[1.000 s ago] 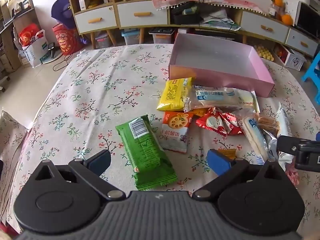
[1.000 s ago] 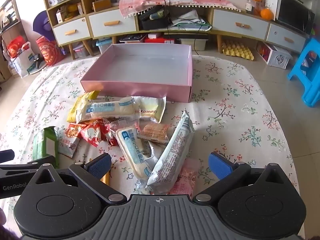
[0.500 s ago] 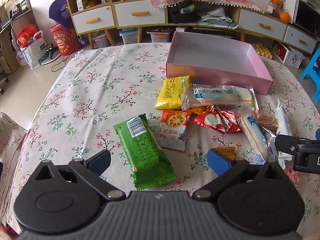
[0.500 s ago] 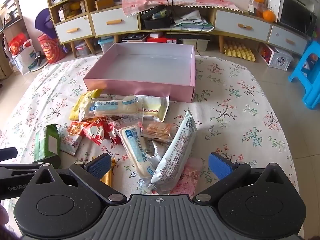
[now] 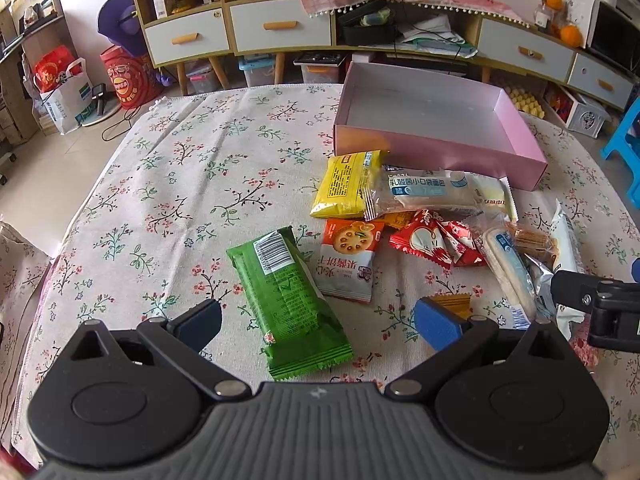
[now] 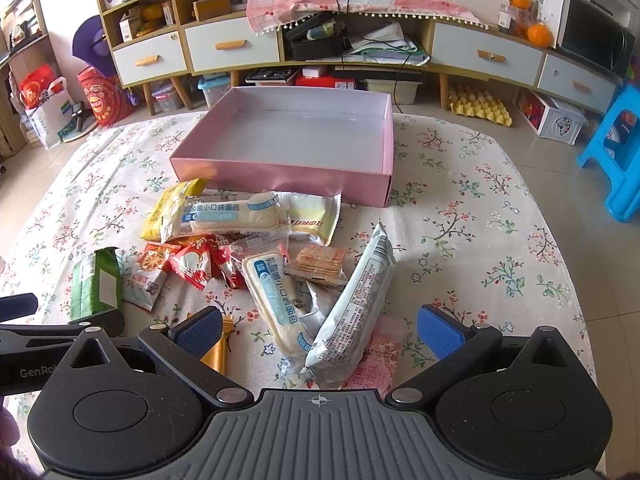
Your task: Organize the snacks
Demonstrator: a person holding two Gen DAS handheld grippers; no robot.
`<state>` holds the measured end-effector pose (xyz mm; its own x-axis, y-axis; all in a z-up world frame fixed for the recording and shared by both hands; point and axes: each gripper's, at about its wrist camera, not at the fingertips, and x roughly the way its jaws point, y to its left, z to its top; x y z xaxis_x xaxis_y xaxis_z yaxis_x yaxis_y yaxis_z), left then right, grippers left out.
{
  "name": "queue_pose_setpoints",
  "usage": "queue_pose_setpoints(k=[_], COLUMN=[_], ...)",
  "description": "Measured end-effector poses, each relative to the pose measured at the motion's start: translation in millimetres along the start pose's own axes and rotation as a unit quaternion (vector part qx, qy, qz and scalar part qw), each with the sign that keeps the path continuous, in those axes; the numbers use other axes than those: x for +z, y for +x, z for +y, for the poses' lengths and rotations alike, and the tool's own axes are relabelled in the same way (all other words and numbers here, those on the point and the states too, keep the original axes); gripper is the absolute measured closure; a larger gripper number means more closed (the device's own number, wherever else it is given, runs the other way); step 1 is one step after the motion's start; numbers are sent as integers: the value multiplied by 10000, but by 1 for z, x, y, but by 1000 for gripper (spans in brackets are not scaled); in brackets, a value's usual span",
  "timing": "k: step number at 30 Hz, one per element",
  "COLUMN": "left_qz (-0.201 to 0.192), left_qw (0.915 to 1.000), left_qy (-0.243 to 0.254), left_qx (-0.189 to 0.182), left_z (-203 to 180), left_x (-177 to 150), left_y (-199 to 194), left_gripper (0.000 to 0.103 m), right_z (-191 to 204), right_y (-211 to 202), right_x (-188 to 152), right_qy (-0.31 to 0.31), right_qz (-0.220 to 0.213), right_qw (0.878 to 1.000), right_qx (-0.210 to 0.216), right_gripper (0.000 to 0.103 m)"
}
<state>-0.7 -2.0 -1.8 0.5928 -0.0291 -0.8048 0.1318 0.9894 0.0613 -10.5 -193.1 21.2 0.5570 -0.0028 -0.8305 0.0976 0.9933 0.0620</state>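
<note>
both grippers, left gripper (image 5: 316, 322) and right gripper (image 6: 318, 328), have fingers spread wide, holding nothing. green snack pack (image 5: 288, 300) lies low centre of the left view, probably light, crinkly, slippery; pinch across its middle.

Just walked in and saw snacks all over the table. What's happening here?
A person holds two grippers over a floral-clothed table. The pink cardboard box is still empty. The open left gripper straddles the green snack packet; the open right gripper hovers by the long white wrapper. Nothing is gripped yet.
</note>
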Motion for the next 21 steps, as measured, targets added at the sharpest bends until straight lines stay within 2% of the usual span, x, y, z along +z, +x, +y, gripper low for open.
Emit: queue_pose_setpoints(k=[21], left_qz=[15], left_qw=[10000], left_qy=[-12], left_qx=[-18], left_z=[0], left_x=[0], left_y=[1], left_gripper=[0], right_z=[2], right_y=[1], right_x=[-1], right_qy=[-14], right_qz=[31], right_qw=[10000], right_qx=[26], right_gripper=[0])
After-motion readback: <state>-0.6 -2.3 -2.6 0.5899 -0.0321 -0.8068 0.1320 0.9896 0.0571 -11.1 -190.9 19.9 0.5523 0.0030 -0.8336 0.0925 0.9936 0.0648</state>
